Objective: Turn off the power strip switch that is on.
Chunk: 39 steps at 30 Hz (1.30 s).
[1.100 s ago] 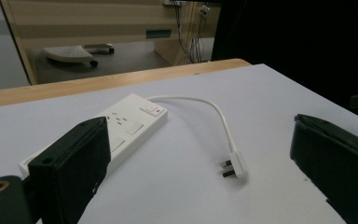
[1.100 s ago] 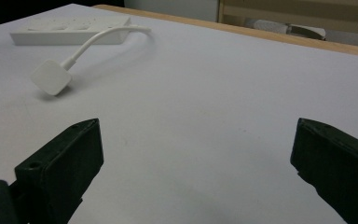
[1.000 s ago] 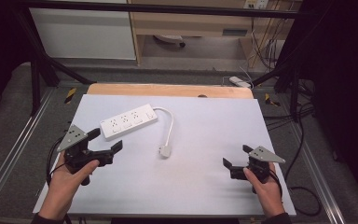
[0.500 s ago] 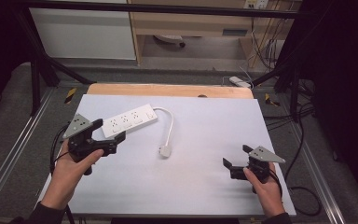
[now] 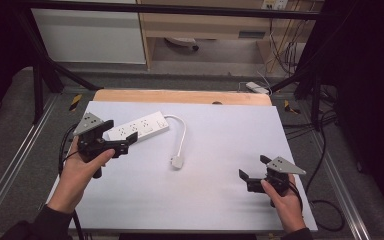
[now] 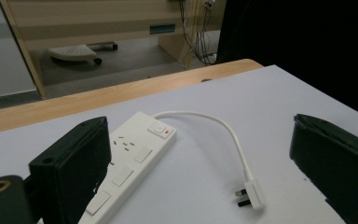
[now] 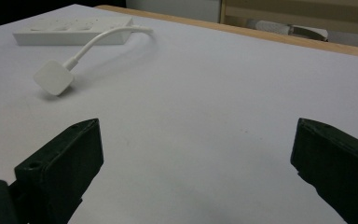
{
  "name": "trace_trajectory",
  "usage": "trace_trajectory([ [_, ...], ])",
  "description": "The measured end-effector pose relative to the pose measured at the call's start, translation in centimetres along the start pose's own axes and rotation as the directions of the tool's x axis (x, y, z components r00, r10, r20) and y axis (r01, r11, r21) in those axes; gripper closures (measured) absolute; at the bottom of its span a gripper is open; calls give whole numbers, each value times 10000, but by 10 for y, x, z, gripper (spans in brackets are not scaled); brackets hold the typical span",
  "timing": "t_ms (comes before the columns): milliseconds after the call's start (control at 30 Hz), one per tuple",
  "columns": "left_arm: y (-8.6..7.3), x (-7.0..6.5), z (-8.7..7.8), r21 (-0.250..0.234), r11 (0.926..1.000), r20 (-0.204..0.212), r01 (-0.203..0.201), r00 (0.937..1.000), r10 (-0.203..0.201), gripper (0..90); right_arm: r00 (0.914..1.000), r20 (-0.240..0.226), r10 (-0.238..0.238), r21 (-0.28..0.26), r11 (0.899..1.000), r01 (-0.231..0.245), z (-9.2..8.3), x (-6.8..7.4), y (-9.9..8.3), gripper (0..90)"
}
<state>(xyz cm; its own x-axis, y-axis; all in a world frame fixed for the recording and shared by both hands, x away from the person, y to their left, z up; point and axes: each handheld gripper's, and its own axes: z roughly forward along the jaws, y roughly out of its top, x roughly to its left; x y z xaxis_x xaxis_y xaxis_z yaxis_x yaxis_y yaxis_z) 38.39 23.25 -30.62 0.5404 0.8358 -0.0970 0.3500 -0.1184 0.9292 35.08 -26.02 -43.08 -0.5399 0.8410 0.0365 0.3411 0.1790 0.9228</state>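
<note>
A white power strip [image 5: 137, 127] lies at the table's left rear, and its short white cable [image 5: 182, 135] curves forward to a white plug [image 5: 177, 161] near the middle. My left gripper [image 5: 127, 142] is open at the strip's near-left end. In the left gripper view the power strip [image 6: 135, 156] runs beside the left jaw, the plug [image 6: 251, 193] lies between the jaws, and nothing is gripped by the left gripper [image 6: 199, 149]. My right gripper [image 5: 252, 168] stands open near the front right. In its own view the right gripper [image 7: 196, 149] faces the plug [image 7: 53, 77] and the power strip [image 7: 70, 30] far off.
The white table sheet [image 5: 230, 130] ends at a wooden strip [image 5: 180, 96] along the far edge. Metal rails [image 5: 10, 170] run down both sides of the table. Beyond it are cabinets, loose cables [image 5: 280, 45] and a second power strip [image 5: 256, 87] on the floor.
My left gripper has moved forward and slightly right, from the front-left of the table up to the near end of the power strip. The right gripper has stayed put.
</note>
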Motion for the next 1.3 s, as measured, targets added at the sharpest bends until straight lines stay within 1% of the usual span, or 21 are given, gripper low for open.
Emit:
trace_trajectory([
  [67, 2, 2, 4, 52, 9999, -90, -103, 9999, 104, 55, 10000, 27, -39, 15, 10000, 39, 0, 0, 0, 28],
  [167, 5, 5, 9, 91, 10000, 4, 21, 10000, -21, 57, 10000, 24, -46, 20, 10000, 46, 0, 0, 0, 28],
  [267, 9, 9, 14, 137, 9999, -109, 1, 9999, 0, 59, 10000, 6, -55, 13, 10000, 55, 0, 0, 0, 28],
  [367, 12, 12, 19, 246, 9996, -310, -142, 9994, 150, 59, 10000, -5, -54, 9, 10000, 54, 0, 0, 0, 28],
  [567, 17, 18, 29, 255, 9996, -374, -78, 9993, 87, 59, 10000, -16, -65, 3, 10000, 65, 0, 0, 0, 28],
  [733, 14, 24, 38, 377, 9993, -488, 14, 9988, 4, 60, 10000, -22, -69, 3, 10000, 69, 0, 0, 0, 27],
  [1067, 10, 36, 48, 264, 9994, -691, 203, 9974, -184, 70, 10000, -50, -76, -4, 10000, 76, 0, 0, 0, 26],
  [1200, 10, 40, 53, 174, 9992, -742, 351, 9967, -337, 73, 10000, -61, -5, 38, 10000, 5, 1, -1, 0, 26],
  [1300, 10, 44, 57, 152, 9992, -854, 359, 9957, -345, 74, 10000, -54, 36, 46, 10000, -36, 1, -2, -1, 26],
])
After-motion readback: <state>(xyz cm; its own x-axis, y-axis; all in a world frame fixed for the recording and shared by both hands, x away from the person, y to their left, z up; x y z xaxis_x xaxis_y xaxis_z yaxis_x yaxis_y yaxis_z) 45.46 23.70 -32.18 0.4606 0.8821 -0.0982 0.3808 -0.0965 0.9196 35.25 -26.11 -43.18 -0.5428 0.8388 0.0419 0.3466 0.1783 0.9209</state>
